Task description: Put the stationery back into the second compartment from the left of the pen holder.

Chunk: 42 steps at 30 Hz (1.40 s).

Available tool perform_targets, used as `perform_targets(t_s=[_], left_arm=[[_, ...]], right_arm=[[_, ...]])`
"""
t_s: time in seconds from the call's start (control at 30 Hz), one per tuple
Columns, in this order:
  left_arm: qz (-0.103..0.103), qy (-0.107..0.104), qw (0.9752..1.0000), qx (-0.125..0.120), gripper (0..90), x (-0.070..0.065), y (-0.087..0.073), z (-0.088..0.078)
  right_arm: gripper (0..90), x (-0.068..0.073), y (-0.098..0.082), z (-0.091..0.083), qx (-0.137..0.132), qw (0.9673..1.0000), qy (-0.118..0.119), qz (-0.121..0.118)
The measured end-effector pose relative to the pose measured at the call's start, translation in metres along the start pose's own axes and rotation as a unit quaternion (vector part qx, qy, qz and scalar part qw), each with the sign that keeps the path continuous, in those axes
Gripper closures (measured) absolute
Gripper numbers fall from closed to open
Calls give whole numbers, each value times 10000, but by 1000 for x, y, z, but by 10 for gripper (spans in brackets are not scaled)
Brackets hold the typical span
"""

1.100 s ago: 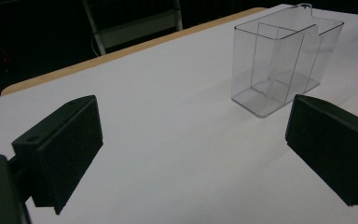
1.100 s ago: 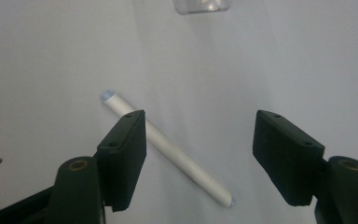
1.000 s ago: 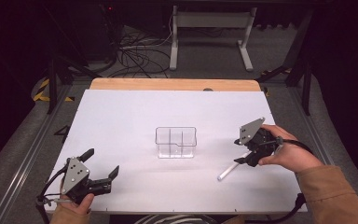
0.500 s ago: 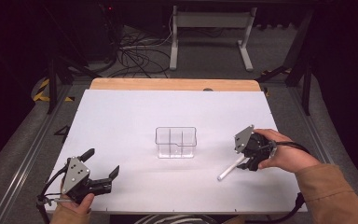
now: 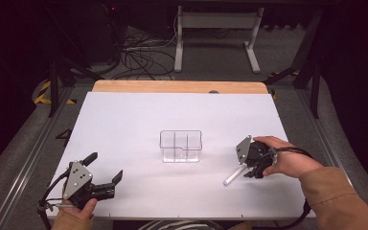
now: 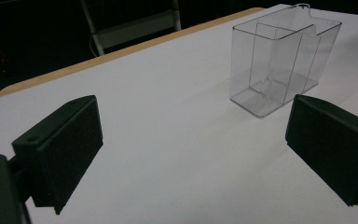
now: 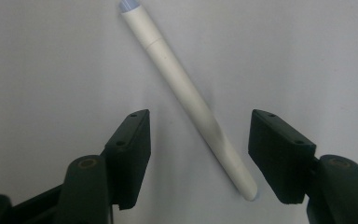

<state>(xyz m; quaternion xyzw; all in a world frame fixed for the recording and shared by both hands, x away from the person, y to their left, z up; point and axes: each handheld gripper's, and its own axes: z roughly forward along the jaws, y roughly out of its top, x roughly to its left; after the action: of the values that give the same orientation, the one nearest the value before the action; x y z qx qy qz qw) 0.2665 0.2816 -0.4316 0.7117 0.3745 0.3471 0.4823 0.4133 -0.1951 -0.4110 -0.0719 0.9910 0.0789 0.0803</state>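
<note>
I have the right gripper (image 7: 198, 156) down over the white pen (image 7: 186, 95), jaws just closing but not touching it; next I squeeze and lift toward the clear organizer (image 5: 181, 146)

High view overhead, facing forward-down on table (image 5: 124, 120); claw views low, close, sharing its surface.

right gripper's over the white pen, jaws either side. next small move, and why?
Probably close the right gripper on the white pen. Its jaws have just been narrowing, yet gaps remain on both sides of the pen, which lies flat on the table between them, untouched.
</note>
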Motion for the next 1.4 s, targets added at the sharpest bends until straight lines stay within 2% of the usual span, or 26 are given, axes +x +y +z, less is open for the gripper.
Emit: perform_targets(t_s=[0.17,0.3,0.37,0.47,0.87,1.17,1.4], left_arm=[[1,2,10000,-1,46,0,0,0],[-2,-2,10000,-1,46,0,0,0],[34,-3,10000,18,46,0,0,0],[41,-6,10000,23,46,0,0,0],[23,-16,10000,9,46,0,0,0],[27,-20,10000,9,46,0,0,0],[29,-18,10000,9,46,0,0,-1]], right_arm=[[457,0,4,5,73,9999,70,-107],[498,-1,4,9,179,9993,115,-314],[543,-1,5,13,202,9983,132,-539],[556,-1,7,14,280,9967,149,-742],[706,-1,12,21,306,9907,170,-1316],[789,-3,13,25,410,9877,147,-1503],[794,-3,14,25,428,9864,147,-1578]])
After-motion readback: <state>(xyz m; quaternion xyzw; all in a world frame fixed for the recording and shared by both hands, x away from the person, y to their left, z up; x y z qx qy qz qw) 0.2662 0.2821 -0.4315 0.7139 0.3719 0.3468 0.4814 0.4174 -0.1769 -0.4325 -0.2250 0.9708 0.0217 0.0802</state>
